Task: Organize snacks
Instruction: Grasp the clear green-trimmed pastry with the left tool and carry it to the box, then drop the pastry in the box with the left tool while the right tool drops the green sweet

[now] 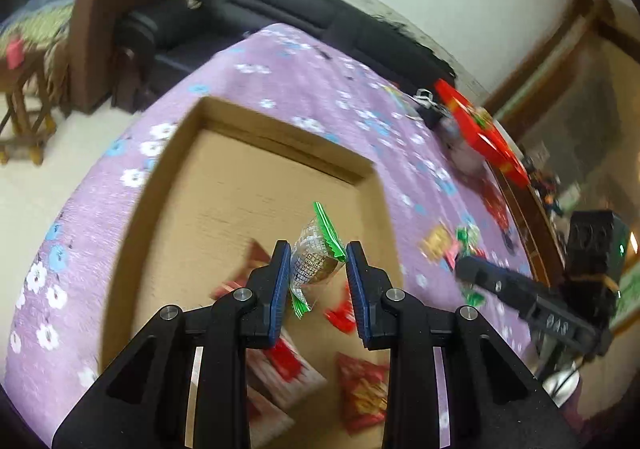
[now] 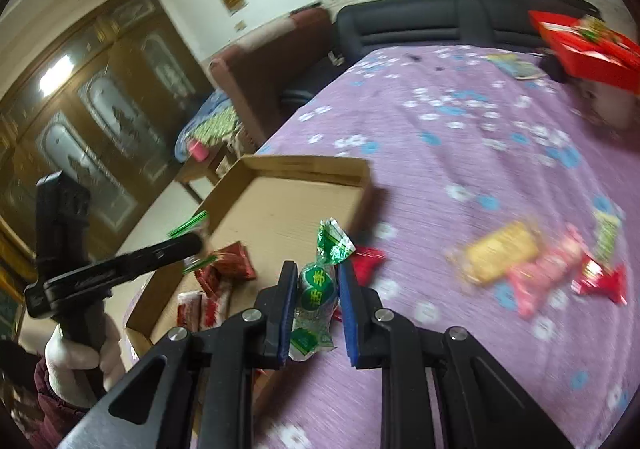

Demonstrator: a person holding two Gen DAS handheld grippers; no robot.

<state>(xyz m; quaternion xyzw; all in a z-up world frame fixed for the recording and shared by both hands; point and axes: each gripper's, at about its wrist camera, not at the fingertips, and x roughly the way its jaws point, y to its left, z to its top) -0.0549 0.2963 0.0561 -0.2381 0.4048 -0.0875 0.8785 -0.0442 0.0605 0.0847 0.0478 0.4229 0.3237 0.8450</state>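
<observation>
Left gripper point(image 1: 317, 253): jaws parted, green-and-clear wrapped candy point(image 1: 316, 255) between pads, touching left pad only, gap on right side; grip uncertain. Candy above cardboard tray point(image 1: 224, 121), red snack packets point(image 1: 362, 393) on tray floor below.

Right gripper point(image 2: 318, 277): jaws clamped on green candy point(image 2: 316, 289), just right of tray point(image 2: 304, 163). Loose snacks point(image 2: 500, 253) scattered on purple floral tablecloth point(image 2: 460, 153), further right of tray; red box point(image 2: 588, 49) far beyond tray.

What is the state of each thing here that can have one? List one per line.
Cardboard box: open, partly filled.
Left gripper: shut on green-ended candy, above the box.
Right gripper: shut on green wrapped candy.
Loose snacks: lying on purple tablecloth.
</observation>
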